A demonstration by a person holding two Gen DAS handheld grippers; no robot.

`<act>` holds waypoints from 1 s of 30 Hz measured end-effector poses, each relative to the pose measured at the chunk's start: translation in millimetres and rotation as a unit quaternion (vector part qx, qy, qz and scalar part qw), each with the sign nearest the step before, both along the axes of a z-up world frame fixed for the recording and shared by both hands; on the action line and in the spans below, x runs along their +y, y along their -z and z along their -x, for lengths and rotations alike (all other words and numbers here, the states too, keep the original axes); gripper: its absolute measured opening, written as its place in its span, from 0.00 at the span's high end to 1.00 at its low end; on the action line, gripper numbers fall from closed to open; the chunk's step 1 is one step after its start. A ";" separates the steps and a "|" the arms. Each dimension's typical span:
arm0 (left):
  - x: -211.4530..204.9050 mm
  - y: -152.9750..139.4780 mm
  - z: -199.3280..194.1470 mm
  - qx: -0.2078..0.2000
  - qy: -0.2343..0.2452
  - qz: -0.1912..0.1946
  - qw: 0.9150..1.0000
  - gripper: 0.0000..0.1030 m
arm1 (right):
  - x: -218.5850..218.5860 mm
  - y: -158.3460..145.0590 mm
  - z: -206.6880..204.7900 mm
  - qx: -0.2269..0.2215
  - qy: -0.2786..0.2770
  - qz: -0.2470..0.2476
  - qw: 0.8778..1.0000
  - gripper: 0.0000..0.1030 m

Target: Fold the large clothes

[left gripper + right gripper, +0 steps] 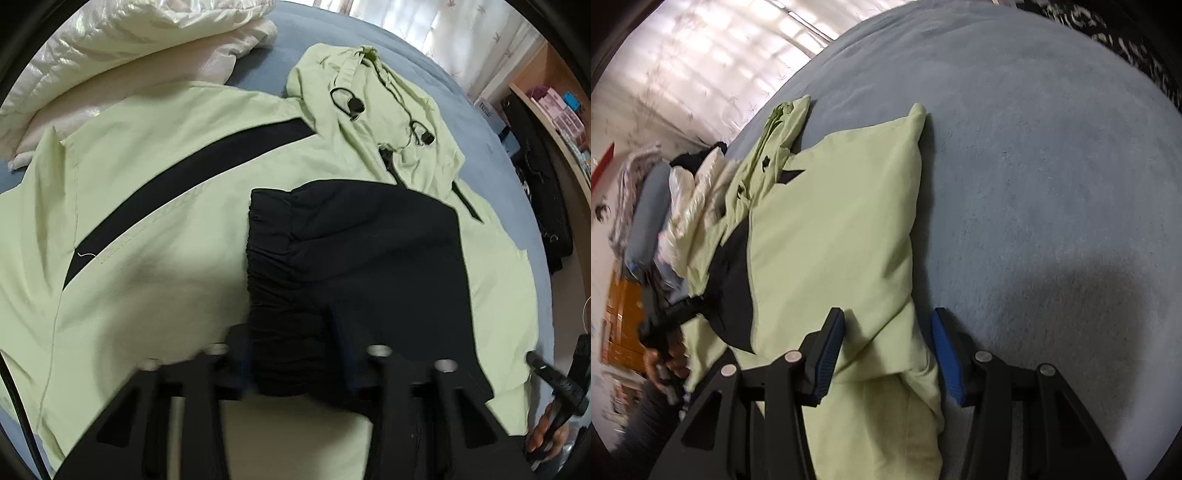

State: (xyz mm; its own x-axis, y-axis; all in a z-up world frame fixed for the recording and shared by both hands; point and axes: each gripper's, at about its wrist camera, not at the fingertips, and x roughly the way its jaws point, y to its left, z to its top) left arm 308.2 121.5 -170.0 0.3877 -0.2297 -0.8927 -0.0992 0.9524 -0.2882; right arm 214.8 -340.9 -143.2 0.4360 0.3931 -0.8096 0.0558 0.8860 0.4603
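A light green hooded jacket (pixel 155 177) with black stripes lies spread on the blue bed (pixel 280 48), hood (pixel 373 92) at the far end. Its black cuffed sleeve end (pixel 332 258) is folded over the jacket's front. My left gripper (pixel 295 354) has the black cuff between its fingers. In the right wrist view the jacket (pixel 831 229) lies folded along its side edge. My right gripper (pixel 888 354) is open, its blue pads (pixel 945 354) astride the jacket's green edge. The other hand-held gripper (pixel 676 314) shows at the left.
A white puffy quilt (pixel 122 40) lies at the bed's far left. A wooden shelf with boxes (pixel 561 110) and a black bag (pixel 543 192) stand to the right of the bed. Bare blue bed (pixel 1052 184) spreads right of the jacket. Curtains (pixel 701 55) hang behind.
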 end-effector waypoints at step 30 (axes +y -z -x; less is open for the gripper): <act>-78.5 -4.5 -8.1 -0.054 0.026 -0.079 0.995 0.67 | 174.7 -18.9 -70.5 -0.080 -0.058 0.081 0.992 0.53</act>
